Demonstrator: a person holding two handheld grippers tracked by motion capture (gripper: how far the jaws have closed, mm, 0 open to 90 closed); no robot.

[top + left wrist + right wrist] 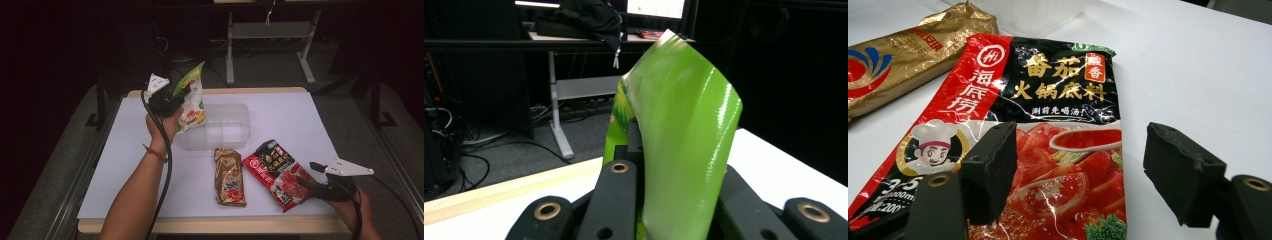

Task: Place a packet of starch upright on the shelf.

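dim room, white table (150,165) | your left gripper (172,97) is clamped on the green packet (192,97), held up just left of the clear tub (235,125) | right gripper (307,184) gapes over the red pouch (275,172) | tbh carry it over the tub's middle before letting go

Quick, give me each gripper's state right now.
Left gripper: shut on the green packet, held above the table.
Right gripper: open, jaws apart over the red packet, holding nothing.
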